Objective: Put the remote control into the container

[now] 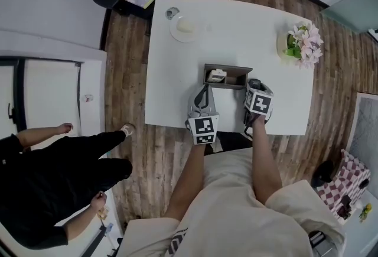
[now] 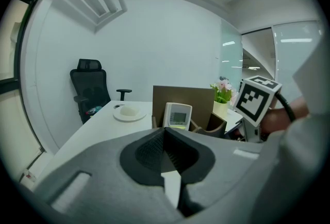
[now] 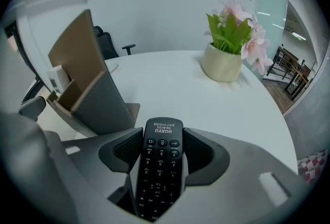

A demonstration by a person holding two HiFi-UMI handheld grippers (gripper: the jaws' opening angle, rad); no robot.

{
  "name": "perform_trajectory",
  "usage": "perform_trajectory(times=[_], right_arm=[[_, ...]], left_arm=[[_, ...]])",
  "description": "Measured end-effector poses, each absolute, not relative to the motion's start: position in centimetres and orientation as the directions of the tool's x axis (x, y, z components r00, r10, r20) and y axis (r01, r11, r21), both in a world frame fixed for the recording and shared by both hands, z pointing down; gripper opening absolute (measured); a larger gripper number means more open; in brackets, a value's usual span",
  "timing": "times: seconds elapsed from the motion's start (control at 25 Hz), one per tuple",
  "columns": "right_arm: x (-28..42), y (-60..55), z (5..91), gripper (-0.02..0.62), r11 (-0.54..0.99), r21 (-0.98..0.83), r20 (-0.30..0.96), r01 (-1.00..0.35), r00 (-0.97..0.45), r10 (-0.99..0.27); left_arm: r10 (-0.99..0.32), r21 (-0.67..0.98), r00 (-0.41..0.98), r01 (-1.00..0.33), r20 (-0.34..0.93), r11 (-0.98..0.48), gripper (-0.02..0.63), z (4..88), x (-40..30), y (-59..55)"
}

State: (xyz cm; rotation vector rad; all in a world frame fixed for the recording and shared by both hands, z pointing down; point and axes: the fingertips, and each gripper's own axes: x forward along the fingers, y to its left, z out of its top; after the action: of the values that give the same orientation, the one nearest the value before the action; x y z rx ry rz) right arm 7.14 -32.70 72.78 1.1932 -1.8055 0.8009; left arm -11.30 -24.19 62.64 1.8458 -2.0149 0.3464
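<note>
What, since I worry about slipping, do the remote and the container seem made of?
Remote: black plastic, matte, with white print on its keys. Container: seemingly stiff brown board behind, smooth grey side walls, maybe coated card; hard to tell.

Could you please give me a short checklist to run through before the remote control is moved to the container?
1. Remote control between the pads of the right hand-held gripper: ok, both pads meet its long edges.
2. Grip firm enough to lift: cannot tell.
3. Free compartment in the container: ok, its right side looks empty; a white device stands in the left.
4. Left hand-held gripper out of the way: ok, shut and empty, in front of the container's left part.
5. Flower pot clear of the route: ok, it stands well off to the other side.
</note>
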Motion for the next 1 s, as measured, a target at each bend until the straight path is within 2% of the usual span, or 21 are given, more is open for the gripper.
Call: perform_trajectory(times=[0.44,1.0], right_arm=[[6.4,-29.8,64.5,0.25,0.399,-0.063,0.639,-0.915,-0.344,-0.688],[4.2,-26.4,57.7,0.249,0.433,-0.059,0.461,-0.899,-0.41,-0.787]], left_arm=[[-0.934,0.056,-0.044,-0.996,0.355,0.068,0.003,59.4,-10.1,-20.8],[-0.955,0.029,-0.047,-0.998,0.293,0.057,0.003,56.3,-9.9,-18.2]])
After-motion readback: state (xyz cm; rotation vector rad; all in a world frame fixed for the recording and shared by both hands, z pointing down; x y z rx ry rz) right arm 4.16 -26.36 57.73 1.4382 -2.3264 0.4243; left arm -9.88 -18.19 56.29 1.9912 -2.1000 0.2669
